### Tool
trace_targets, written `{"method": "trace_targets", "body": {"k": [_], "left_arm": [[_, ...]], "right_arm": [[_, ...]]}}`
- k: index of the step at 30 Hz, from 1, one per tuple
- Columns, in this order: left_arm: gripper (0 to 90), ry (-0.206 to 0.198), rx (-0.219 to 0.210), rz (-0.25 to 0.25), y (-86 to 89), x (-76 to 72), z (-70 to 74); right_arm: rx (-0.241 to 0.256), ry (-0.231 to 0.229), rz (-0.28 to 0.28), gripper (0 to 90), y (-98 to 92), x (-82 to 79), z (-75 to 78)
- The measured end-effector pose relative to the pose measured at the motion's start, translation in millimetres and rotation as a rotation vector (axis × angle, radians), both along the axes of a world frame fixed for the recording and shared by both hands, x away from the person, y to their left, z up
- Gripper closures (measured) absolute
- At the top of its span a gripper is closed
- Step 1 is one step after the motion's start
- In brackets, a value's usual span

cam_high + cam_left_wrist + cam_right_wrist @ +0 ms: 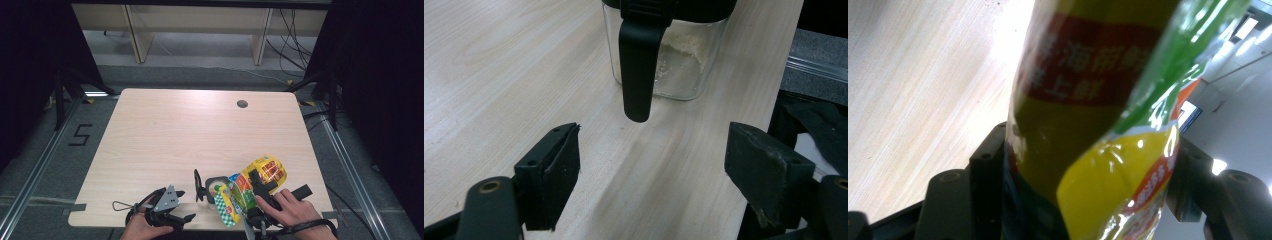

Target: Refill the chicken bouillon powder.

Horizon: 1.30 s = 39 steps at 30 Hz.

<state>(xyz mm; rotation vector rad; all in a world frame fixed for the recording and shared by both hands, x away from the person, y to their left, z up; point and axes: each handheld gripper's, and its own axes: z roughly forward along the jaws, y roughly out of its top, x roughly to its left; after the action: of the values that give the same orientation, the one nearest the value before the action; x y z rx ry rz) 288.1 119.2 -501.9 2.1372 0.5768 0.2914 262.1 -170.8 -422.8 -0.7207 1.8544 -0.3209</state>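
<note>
Right gripper (1083,200) jaws pinch a yellow snack bag (1088,115) beside the glass jar (669,65); left gripper (651,170) jaws are spread above the worktop (499,75).

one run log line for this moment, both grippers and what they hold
left gripper: open, facing clear jar | right gripper: shut on yellow snack bag | jar: on table near front edge
</note>
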Motion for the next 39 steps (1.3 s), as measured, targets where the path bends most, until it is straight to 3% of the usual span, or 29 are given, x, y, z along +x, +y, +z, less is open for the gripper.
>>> {"method": "trace_targets", "body": {"k": [1, 2, 4, 6, 8, 10, 12, 13, 15, 17, 19, 20, 22, 23, 24, 26, 27, 29, 31, 34, 35, 36, 37, 38, 39], "left_arm": [[22.0, 0.000, 0.000, 0.001, 0.0, 0.0, -0.1], [22.0, 0.001, 0.000, 0.000, -0.1, 0.0, -0.2], [22.0, -0.003, 0.018, -0.011, 1.0, 0.4, 0.5], [22.0, 0.000, -0.002, 0.000, 0.0, 0.0, -0.2], [22.0, 0.003, -0.009, 0.004, -0.5, 0.0, -0.6], [22.0, 0.000, 0.000, -0.001, -0.1, 0.2, -0.2], [22.0, -0.004, 0.017, -0.010, 0.8, 0.5, 0.5], [22.0, -0.003, 0.017, -0.011, 0.9, 0.5, 0.6], [22.0, 0.000, 0.000, -0.007, 0.4, 0.3, 0.0], [22.0, 0.001, -0.006, -0.002, 0.2, 0.5, -0.2], [22.0, 0.001, -0.004, -0.002, 0.2, 0.5, -0.2], [22.0, -0.004, 0.019, -0.012, 1.1, 0.5, 0.7], [22.0, -0.004, 0.018, -0.011, 0.9, 0.4, 0.7], [22.0, -0.004, 0.019, -0.011, 1.0, 0.5, 0.8], [22.0, -0.004, 0.016, -0.009, 1.0, 0.6, 0.7], [22.0, 0.000, -0.004, -0.003, 0.0, 0.3, -0.2], [22.0, 0.000, -0.003, -0.003, 0.3, 0.4, 0.0], [22.0, -0.003, -0.005, -0.005, 0.2, 0.4, -0.2], [22.0, -0.008, 0.019, -0.011, 1.0, 1.0, 0.6], [22.0, -0.005, 0.030, -0.010, 0.9, 1.1, 1.2], [22.0, -0.006, 0.021, -0.010, 0.4, 0.8, 0.4], [22.0, -0.006, 0.021, -0.010, 0.4, 0.8, 0.4], [22.0, -0.002, 0.020, -0.011, 0.3, 0.7, 0.5], [22.0, -0.006, 0.024, -0.016, 0.9, 1.2, 1.3], [22.0, 0.000, 0.017, -0.008, 0.6, 0.7, 1.1]], "right_arm": [[0.023, -0.025, -0.040, 35.2, -2.1, -2.7, -6.3], [0.011, -0.008, -0.055, 35.6, -1.2, -2.9, -8.8], [0.030, -0.007, -0.035, 36.0, -1.4, -1.9, -8.7], [0.054, -0.012, -0.068, 36.1, -4.1, -3.4, -8.9], [0.047, -0.010, -0.076, 36.1, -4.2, -3.2, -6.8], [0.051, -0.003, -0.081, 36.1, -4.7, -3.3, -7.1], [0.032, -0.015, -0.038, 36.2, -2.6, -2.2, -8.5], [0.060, -0.010, -0.067, 36.2, -3.9, -3.9, -9.9], [0.046, 0.004, -0.078, 36.2, -3.1, -4.1, -8.6], [0.022, -0.005, -0.043, 36.2, -1.8, -3.1, -5.2], [0.033, -0.020, -0.036, 36.2, -2.8, -3.5, -4.7], [0.027, -0.018, -0.038, 36.2, -2.6, -3.3, -5.1], [0.018, -0.018, -0.039, 36.2, -2.4, -3.1, -6.2], [0.030, 0.011, -0.047, 36.3, -2.7, -2.3, -7.3], [0.034, -0.008, -0.034, 36.3, -3.0, -2.4, -7.7], [0.026, 0.008, -0.047, 36.3, -2.4, -2.5, -6.9], [0.023, -0.017, -0.035, 36.3, -2.6, -3.1, -6.6], [0.027, -0.025, -0.032, 36.3, -3.0, -4.0, -4.3], [0.004, -0.008, -0.051, 36.3, -2.6, -4.6, -3.5], [-0.005, -0.019, -0.048, 36.3, -2.8, -3.9, -5.2], [-0.031, -0.036, -0.009, 36.3, -1.9, -2.2, -3.8], [-0.031, -0.036, -0.009, 36.3, -1.9, -2.2, -3.8], [0.000, -0.013, -0.043, 36.3, -1.9, -4.5, -4.3], [0.001, -0.033, -0.030, 36.3, -1.7, -4.9, -3.9], [-0.003, -0.023, -0.036, 36.3, -1.3, -4.9, -3.0]]}}
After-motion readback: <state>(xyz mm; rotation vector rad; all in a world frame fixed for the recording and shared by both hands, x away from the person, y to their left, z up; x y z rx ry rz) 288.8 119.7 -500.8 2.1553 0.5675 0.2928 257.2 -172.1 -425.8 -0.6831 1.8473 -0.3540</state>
